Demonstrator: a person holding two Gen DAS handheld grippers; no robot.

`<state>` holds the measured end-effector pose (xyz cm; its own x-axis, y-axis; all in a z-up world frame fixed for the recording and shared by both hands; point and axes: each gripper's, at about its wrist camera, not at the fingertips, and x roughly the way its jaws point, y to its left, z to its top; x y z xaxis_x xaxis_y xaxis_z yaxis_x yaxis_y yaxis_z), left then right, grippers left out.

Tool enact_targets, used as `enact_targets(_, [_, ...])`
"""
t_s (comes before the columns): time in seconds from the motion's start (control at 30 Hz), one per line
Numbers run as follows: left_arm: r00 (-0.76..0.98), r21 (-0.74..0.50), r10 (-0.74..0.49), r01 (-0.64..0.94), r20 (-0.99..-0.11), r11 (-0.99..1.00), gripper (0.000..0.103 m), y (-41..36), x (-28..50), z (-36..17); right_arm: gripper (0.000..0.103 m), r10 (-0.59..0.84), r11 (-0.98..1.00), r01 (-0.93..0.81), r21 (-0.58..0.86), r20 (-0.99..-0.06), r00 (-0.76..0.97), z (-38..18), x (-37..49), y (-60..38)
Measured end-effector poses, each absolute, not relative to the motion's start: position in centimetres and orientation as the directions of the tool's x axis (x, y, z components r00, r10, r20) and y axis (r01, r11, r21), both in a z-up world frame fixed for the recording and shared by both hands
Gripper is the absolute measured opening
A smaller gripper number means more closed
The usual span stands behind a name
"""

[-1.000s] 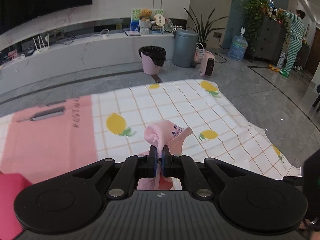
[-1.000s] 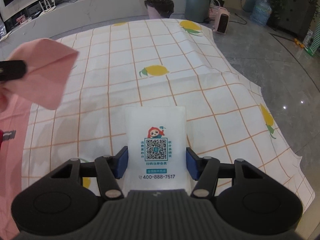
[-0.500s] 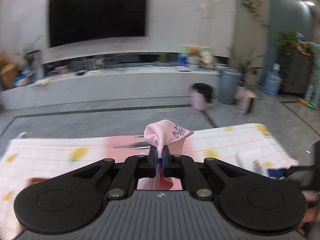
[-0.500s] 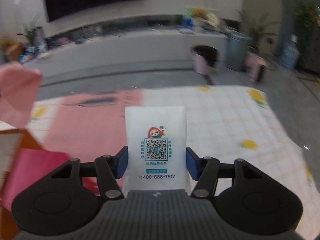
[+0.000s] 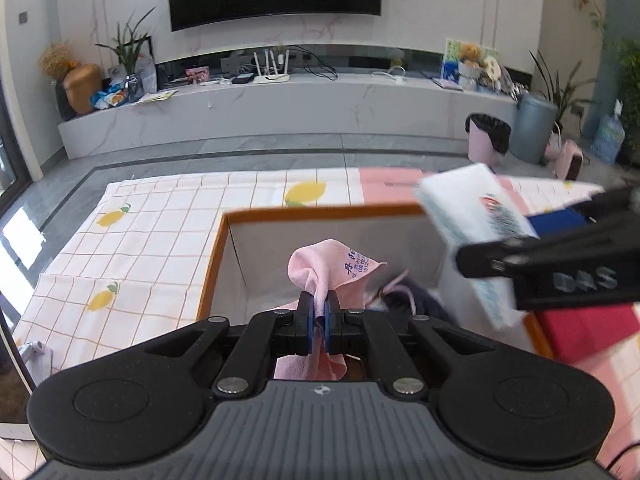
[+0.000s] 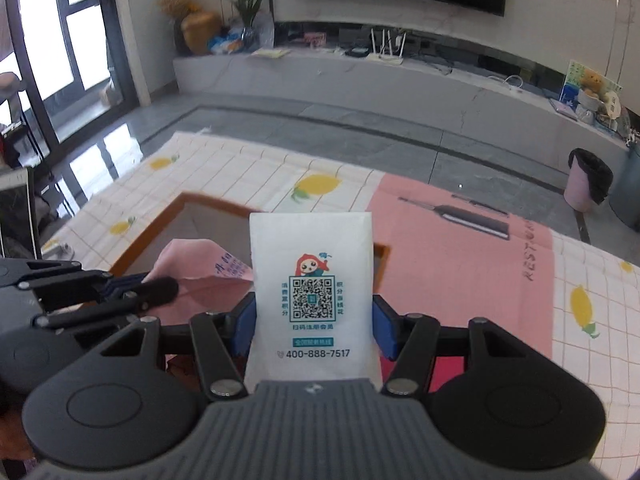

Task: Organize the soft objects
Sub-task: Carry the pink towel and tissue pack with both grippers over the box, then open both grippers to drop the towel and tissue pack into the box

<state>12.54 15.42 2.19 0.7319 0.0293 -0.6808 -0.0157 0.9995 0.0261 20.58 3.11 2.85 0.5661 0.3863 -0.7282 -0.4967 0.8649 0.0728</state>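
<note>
A lemon-print tablecloth point(image 5: 160, 236) covers the surface before a marble TV ledge point(image 5: 280, 108). The left gripper point(image 5: 319, 322) pinches a pink cloth point(image 5: 336, 272) over the orange-rimmed box point(image 5: 320, 211); the right gripper point(image 6: 314, 320) clamps a white tissue pack point(image 6: 312, 280).

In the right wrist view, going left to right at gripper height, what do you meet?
Black left gripper → pink cloth it pinches → white QR-code tissue packet in the right gripper → pink mat → lemon-print checked cloth.
</note>
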Motion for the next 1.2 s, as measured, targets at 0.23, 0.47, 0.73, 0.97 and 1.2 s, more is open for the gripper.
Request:
enact_targets(0.23, [0.734, 0.115, 0.071, 0.009, -0.676, 0.993, 0.048, 15.4, 12.0, 1.4, 0.062, 0.322, 0.872, -0.49, 0.007, -0.761, 0.563, 1.1, 21.3, 5.9])
enact_targets(0.47, [0.832, 0.205, 0.161, -0.059, -0.531, 0.977, 0.102, 14.8, 9.3, 2.8, 0.087, 0.378, 0.855, -0.518, 0.039, -0.731, 0.568, 2.0, 21.0, 5.9])
enact_targets(0.73, [0.779, 0.127, 0.154, -0.097, -0.608, 0.987, 0.102, 13.4, 6.0, 5.6, 0.1, 0.452, 0.849, -0.526, 0.048, -0.583, 0.675, 6.8, 15.3, 0.1])
enact_targets(0.97, [0.818, 0.014, 0.089, -0.098, -0.568, 0.995, 0.102, 8.8, -0.3, 5.5, 0.1, 0.345, 0.876, -0.47, -0.107, -0.541, 0.767, 4.3, 4.6, -7.9])
enact_targets(1.2, [0.832, 0.029, 0.049, -0.04, -0.553, 0.999, 0.102, 3.9, -2.7, 3.0, 0.1, 0.318, 0.905, -0.42, -0.062, -0.556, 0.768, 0.4, -1.0, -10.3])
